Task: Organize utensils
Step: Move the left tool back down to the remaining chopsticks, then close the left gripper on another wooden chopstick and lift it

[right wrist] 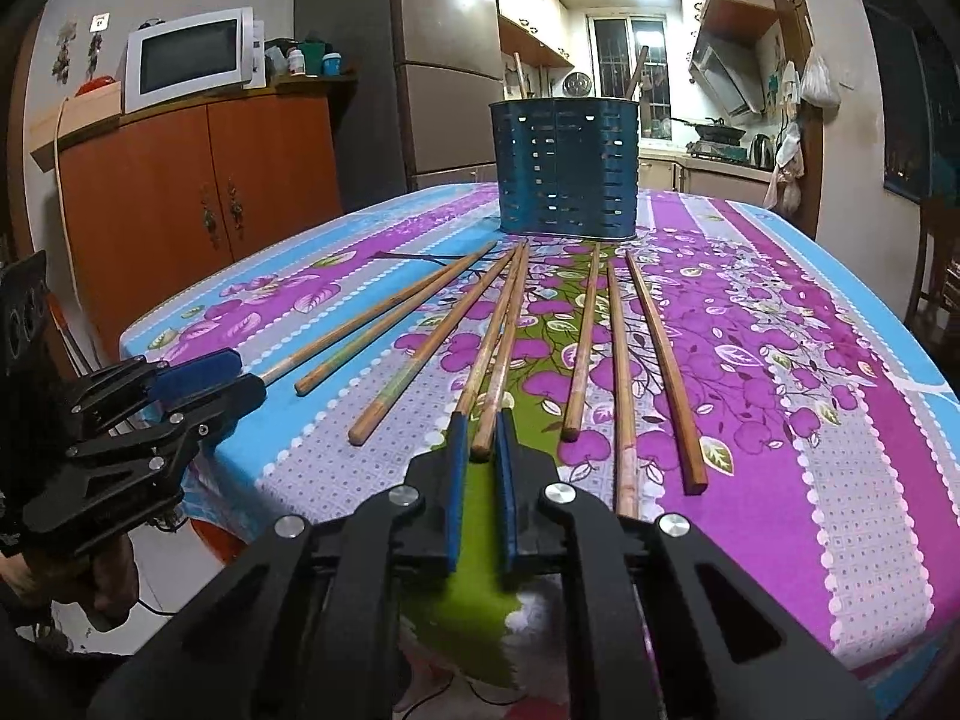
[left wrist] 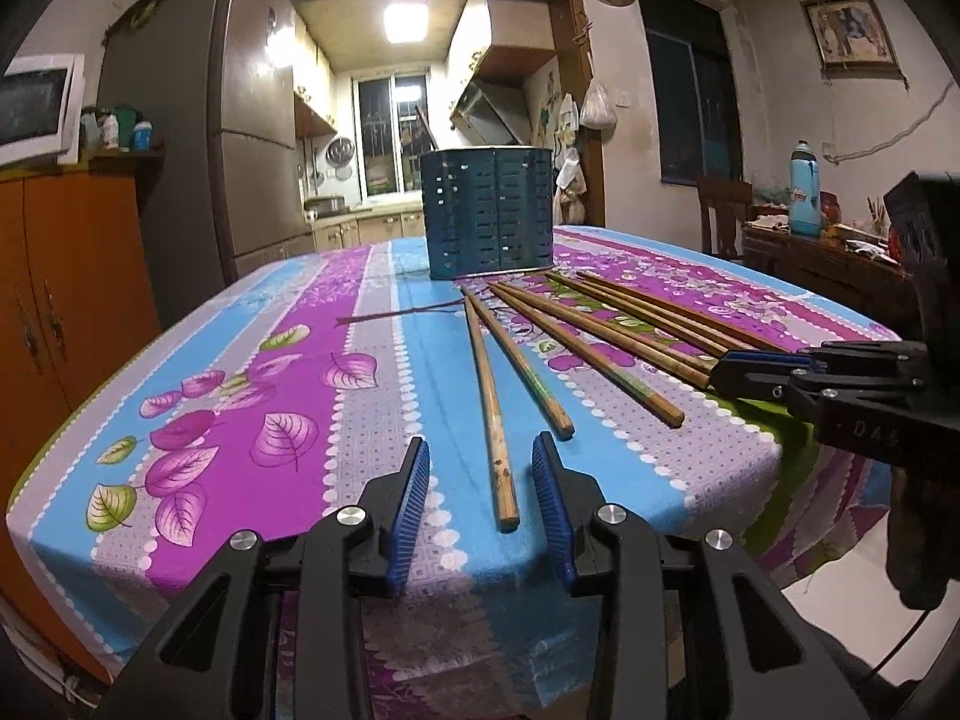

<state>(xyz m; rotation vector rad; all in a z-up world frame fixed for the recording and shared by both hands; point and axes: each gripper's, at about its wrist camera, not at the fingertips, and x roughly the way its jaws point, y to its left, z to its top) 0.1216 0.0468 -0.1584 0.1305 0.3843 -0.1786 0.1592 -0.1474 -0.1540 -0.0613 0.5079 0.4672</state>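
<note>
Chopsticks (right wrist: 624,378) fanned on table (right wrist: 840,480), before utensil holder (right wrist: 564,168); cabinet (right wrist: 198,180) behind, left.

Both cameras sit low at the near edge of the table with the floral purple-and-blue cloth (left wrist: 372,324), each looking forward and slightly down along its own fingers. The left wrist view stands left of the wooden chopsticks (left wrist: 492,408); the right wrist view stands over them. Both share the perforated dark-blue metal holder (right wrist: 564,171), the chopsticks, and the kitchen doorway beyond; each catches the other gripper at its edge.
</note>
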